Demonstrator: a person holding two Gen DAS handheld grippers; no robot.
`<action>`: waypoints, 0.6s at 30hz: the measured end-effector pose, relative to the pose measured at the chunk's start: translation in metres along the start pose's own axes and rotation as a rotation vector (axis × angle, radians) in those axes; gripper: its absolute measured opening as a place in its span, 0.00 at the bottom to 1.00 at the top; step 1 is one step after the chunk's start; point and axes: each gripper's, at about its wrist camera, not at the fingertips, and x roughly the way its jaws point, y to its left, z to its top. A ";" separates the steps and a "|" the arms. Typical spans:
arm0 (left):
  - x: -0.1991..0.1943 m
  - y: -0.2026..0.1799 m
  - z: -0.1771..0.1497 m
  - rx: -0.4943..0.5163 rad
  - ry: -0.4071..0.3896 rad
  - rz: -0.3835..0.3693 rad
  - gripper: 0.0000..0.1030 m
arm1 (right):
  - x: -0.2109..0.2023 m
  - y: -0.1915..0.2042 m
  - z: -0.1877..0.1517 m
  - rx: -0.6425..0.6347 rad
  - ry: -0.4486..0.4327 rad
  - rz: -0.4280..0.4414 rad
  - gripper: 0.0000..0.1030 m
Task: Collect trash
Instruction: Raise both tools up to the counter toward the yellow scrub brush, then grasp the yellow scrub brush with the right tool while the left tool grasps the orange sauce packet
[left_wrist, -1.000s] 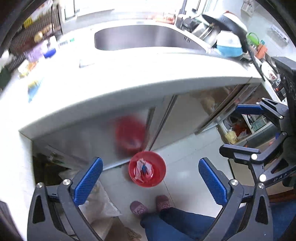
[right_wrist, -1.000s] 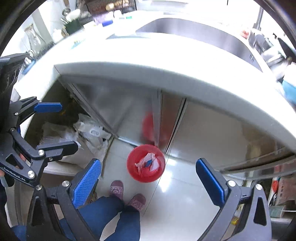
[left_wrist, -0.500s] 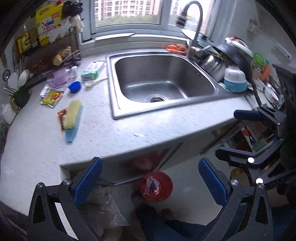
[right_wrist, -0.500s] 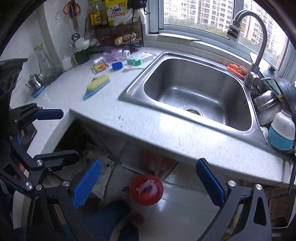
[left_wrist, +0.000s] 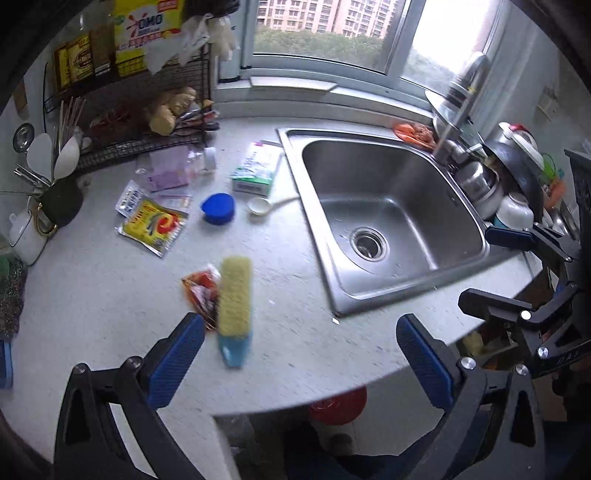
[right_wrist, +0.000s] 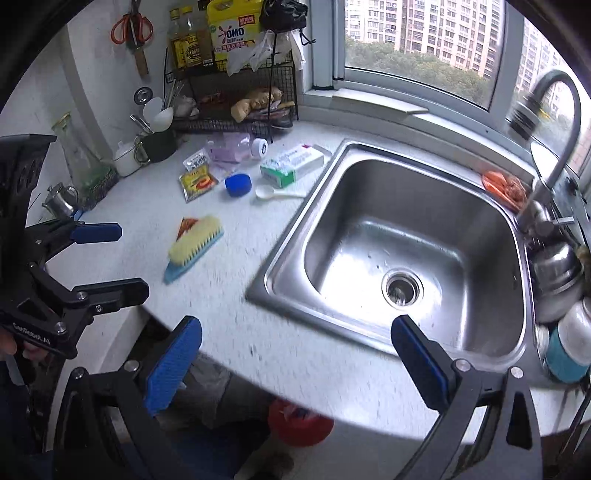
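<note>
Both views have swung up from the floor bin to the desk (left_wrist: 110, 295) | left claw (left_wrist: 299, 354) and right claw (right_wrist: 295, 358) released, holding nothing | red bin (right_wrist: 299, 424) below the edge holds scraps | torn wrapper (left_wrist: 201, 291) beside brush (left_wrist: 234, 295) and yellow sachet (left_wrist: 153, 225) remain uncollected, I judge.

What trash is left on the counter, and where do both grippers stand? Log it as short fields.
left gripper: open, holding nothing, above counter edge
right gripper: open, holding nothing, near sink
yellow packet: flat on counter
red wrapper: beside scrub brush
red bin: on floor below counter, trash inside
</note>
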 end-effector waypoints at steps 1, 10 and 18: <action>0.001 0.009 0.004 -0.009 0.001 0.003 1.00 | 0.005 0.003 0.007 -0.003 -0.002 0.005 0.99; 0.029 0.088 0.019 -0.010 0.088 0.046 1.00 | 0.075 0.038 0.063 -0.010 0.076 0.090 0.99; 0.055 0.130 0.008 0.019 0.180 0.063 1.00 | 0.124 0.073 0.077 0.010 0.195 0.097 0.99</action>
